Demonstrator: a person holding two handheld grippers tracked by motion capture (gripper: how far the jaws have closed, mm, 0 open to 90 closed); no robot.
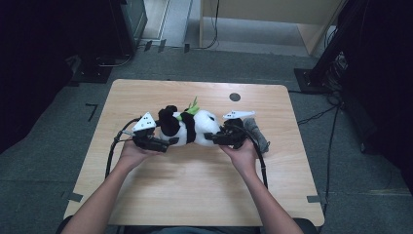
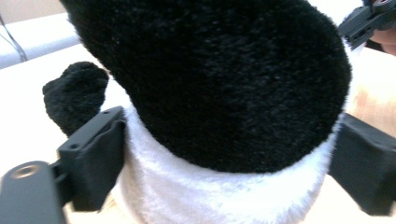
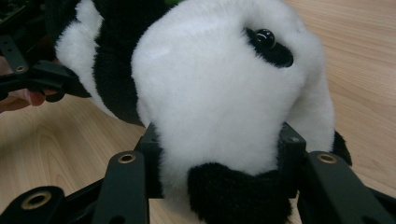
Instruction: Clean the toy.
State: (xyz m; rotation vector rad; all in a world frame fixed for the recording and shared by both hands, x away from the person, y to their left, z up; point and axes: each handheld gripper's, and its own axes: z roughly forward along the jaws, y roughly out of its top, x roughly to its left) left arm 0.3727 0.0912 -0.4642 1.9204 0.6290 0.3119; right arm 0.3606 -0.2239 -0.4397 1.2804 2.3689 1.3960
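A black-and-white plush panda (image 1: 187, 127) lies on its side in the middle of the wooden table (image 1: 195, 195), a green leaf (image 1: 193, 108) sticking up from it. My left gripper (image 1: 168, 142) comes in from the left; in the left gripper view its jaws stand wide on either side of the panda's (image 2: 224, 93) black-and-white body, with the fur brushing both pads. My right gripper (image 1: 212, 137) is at the other end. In the right gripper view its jaws press into the white head of the panda (image 3: 215, 93), just below the black eye.
A grey cloth object (image 1: 256, 132) lies just right of my right hand. A small dark round spot (image 1: 234, 96) sits near the table's far edge. The near half of the table holds only the person's forearms. Dark equipment and cables surround the table on the floor.
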